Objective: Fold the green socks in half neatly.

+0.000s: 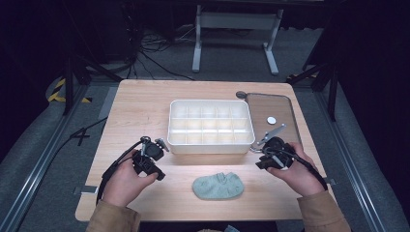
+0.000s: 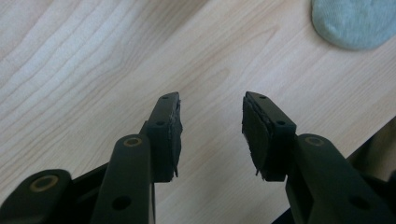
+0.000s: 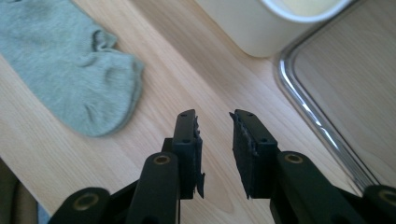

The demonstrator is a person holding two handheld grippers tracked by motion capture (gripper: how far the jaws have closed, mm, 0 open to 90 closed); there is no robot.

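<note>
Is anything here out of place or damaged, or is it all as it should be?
Nothing is spilled or tipped. The sock lies crumpled on the table, outside the divided white box. The dark pads on the fingers look frayed at their edges; this shows on the right gripper too.

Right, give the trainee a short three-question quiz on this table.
1. True or false: the sock lies inside the box.
2. Which side of the box is the tray on, seen from the person? A) left B) right C) near
3. Fill in: the jaws of the left gripper and the right gripper stand ____ with nothing between them.

Key: 1 false, it lies on the table in front of the box; 2 B; 3 open.
</note>
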